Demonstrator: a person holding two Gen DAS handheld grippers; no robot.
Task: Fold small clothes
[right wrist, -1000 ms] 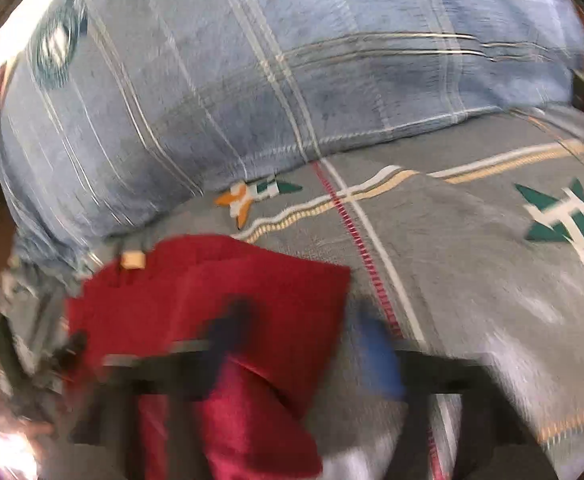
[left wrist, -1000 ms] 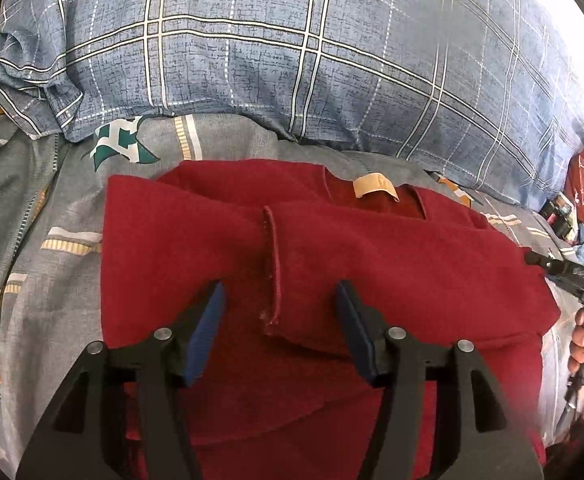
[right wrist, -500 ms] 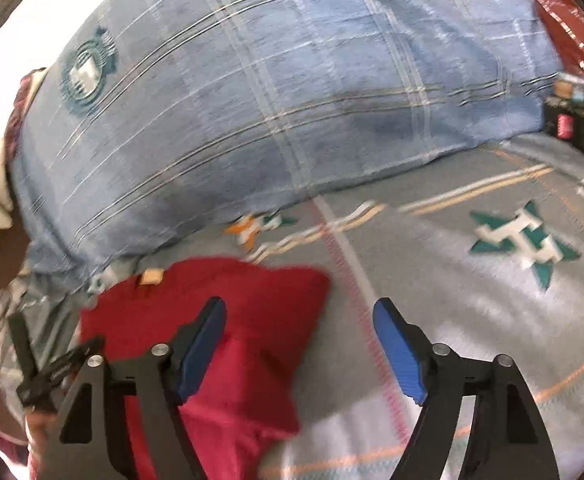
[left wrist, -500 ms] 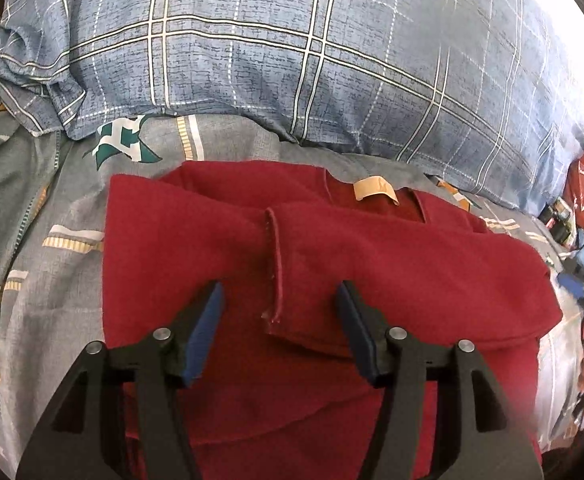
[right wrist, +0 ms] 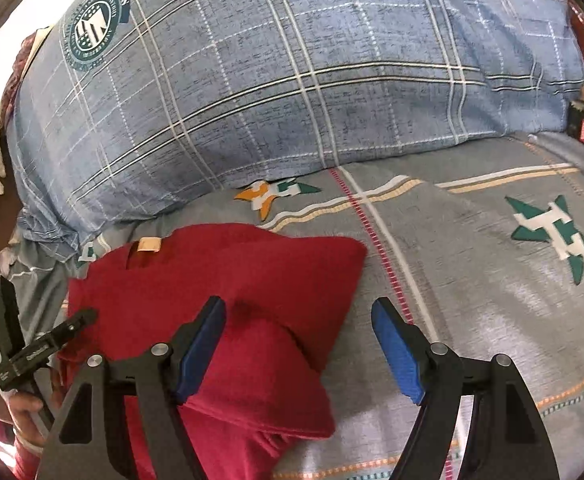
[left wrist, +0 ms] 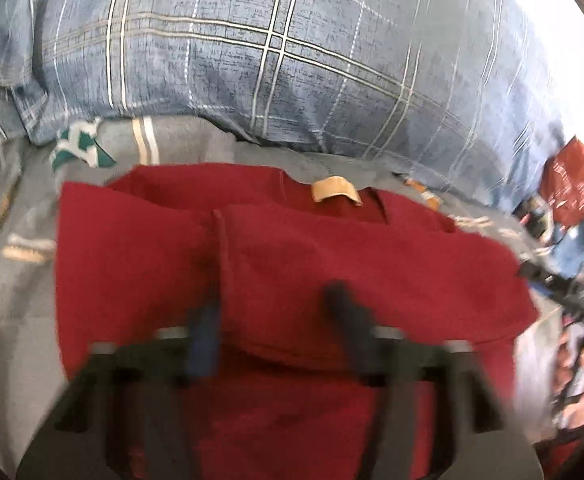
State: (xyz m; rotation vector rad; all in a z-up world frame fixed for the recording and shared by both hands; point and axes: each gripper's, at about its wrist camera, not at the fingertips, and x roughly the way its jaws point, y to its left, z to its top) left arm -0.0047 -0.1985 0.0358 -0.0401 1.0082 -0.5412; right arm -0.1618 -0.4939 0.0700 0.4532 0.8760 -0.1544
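Red garment point(right wrist: 228, 280) between and beneath both sets of tongs, lying on the grey patterned bed sheet point(right wrist: 471, 264) just in front of the blue plaid pillow point(right wrist: 292, 80). Left tongs point(left wrist: 272, 320): jaws closing at this moment over the edge of the folded-in panel, where a second ago they stood half spread above it; the left wrist view is blurred, so whether the pads already pinch the cloth cannot be told with certainty. Right tongs point(right wrist: 297, 344): jaws spread wide, nothing between the pads but the garment's right edge and bare sheet; a second ago they were pressed together on that side of the garment, so the right fold has been let go and now rests flat. Collar label point(left wrist: 335, 190) faces up at the far end, towards the pillow, with both side panels turned inward over the body. Judged stage: side folds done; the left tongs appear to be taking hold for the next fold, probably lengthwise. A hand point(right wrist: 24, 408) holds the left tool at the lower left of the right wrist view.
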